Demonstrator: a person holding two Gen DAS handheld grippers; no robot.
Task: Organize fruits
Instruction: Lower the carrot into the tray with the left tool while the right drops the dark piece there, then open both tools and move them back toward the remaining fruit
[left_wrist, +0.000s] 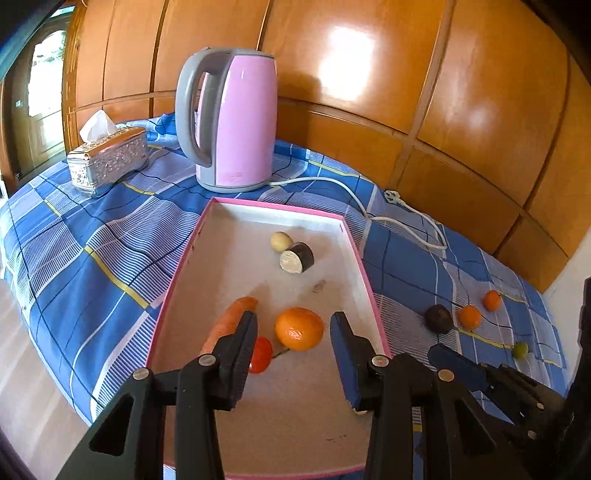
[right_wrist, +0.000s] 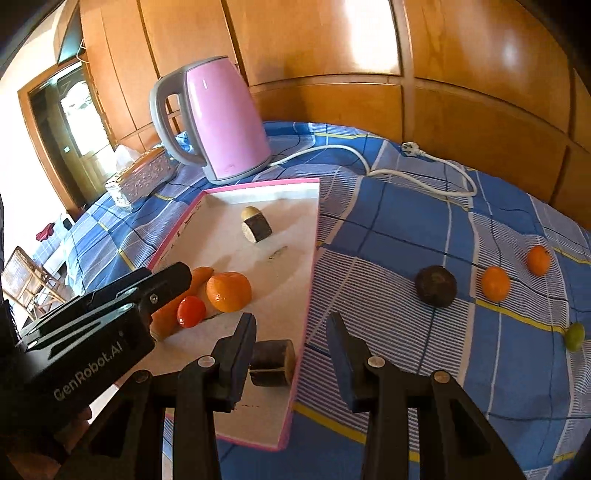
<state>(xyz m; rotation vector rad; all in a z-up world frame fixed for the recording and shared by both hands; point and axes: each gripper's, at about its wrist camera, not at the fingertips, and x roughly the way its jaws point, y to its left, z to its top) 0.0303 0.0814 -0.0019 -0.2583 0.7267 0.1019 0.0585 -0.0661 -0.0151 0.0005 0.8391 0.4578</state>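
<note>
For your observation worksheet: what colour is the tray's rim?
Pink, around a white inside; the tray shows best in the left wrist view.

Orange (left_wrist: 299, 328) in pink-rimmed tray (left_wrist: 364, 266)

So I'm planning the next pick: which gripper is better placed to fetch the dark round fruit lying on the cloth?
Probably the right gripper: open, empty, nearer the dark round fruit. The left gripper hangs over the tray, by the orange.

Kettle (left_wrist: 240, 122): glossy pink body, matt grey plastic handle. Wall panels (left_wrist: 369, 74): varnished wood, reflective. Checked cloth (left_wrist: 92, 236): woven, matt. Tissue box (left_wrist: 109, 160): embossed silvery metal. Tray (left_wrist: 236, 258): matt white card.
</note>
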